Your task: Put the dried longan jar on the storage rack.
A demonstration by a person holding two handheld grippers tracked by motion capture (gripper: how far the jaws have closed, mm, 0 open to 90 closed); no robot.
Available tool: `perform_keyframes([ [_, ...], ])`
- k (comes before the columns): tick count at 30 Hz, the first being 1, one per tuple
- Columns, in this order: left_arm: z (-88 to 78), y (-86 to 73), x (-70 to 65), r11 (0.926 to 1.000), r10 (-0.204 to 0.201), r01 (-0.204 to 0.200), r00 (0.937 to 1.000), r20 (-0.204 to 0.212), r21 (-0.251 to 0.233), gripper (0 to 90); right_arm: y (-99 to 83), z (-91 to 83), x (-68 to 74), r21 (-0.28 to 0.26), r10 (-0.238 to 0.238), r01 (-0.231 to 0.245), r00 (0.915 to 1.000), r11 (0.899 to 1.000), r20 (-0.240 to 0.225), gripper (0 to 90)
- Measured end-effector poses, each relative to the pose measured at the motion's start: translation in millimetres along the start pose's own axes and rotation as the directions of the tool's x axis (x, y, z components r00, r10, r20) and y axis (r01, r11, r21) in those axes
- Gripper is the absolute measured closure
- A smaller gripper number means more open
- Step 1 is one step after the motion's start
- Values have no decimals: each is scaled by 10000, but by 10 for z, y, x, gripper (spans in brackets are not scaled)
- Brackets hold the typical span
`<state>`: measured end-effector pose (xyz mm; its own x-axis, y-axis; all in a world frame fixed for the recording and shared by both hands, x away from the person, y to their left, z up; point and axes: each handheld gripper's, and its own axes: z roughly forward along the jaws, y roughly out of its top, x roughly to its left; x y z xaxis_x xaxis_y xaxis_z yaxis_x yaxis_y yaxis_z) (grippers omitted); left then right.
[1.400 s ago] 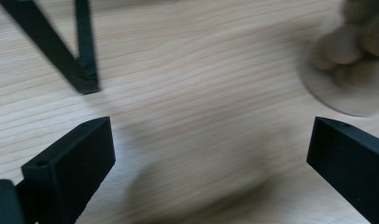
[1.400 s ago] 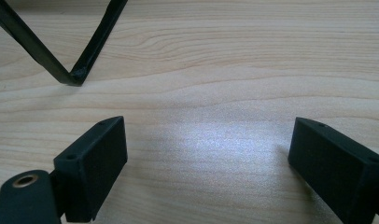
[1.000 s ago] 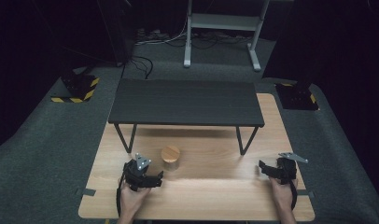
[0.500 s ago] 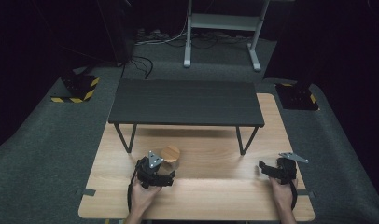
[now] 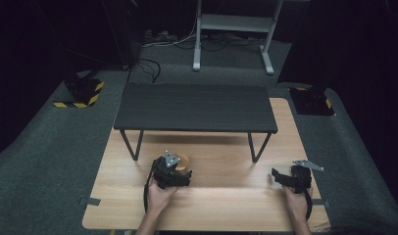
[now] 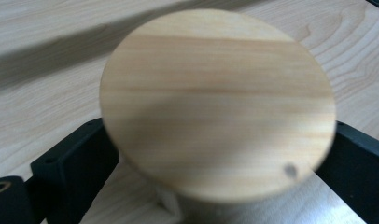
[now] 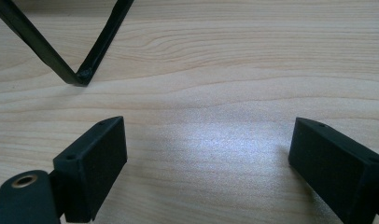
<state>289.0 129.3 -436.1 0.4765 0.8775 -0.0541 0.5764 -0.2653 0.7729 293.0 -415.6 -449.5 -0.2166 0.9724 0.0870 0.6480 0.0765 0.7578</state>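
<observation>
Left tongs (image 5: 180, 169) closing, wooden disc (image 6: 218, 105) between jaws, not yet pressed; right tongs (image 7: 206, 158) released.

left gripper (image 5: 179, 172): black, grey three-cornered plate, black cable | right gripper (image 5: 278, 176): black blocky jaws; screw holes

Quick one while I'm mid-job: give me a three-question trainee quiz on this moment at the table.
1. True or false: the wooden disc lies between the left gripper jaws.
2. The right gripper jaws stand: A) shut on the disc, B) apart over bare tabletop, C) clamped on a leg.
3. What dark thing spans the table behind both grippers?

Key:
1. True; the jaws have just been closing in on it.
2. B.
3. The low black bench.
</observation>
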Motion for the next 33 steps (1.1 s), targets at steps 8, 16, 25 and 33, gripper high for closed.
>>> perform_keyframes([
  [8, 101, 65, -12, 10000, 4, -4, 10000, -91, 52, 78, -3, -1, -13, -19, 8, -8, 10000, 10000, -54, 110],
  [16, 151, 95, -38, 9999, 73, -72, 9998, -175, 76, 140, -4, -1, -15, -27, 21, -21, 10000, 10000, -65, 110],
  [25, 148, 54, -49, 9999, 30, -33, 9996, -274, -130, 222, -5, -1, -18, -31, 28, -28, 10000, 10000, -70, 110],
  [33, 147, 42, -50, 9997, -21, 14, 9997, -258, -239, 248, -7, -2, -23, -45, 59, -59, 9999, 10000, -88, 111],
])
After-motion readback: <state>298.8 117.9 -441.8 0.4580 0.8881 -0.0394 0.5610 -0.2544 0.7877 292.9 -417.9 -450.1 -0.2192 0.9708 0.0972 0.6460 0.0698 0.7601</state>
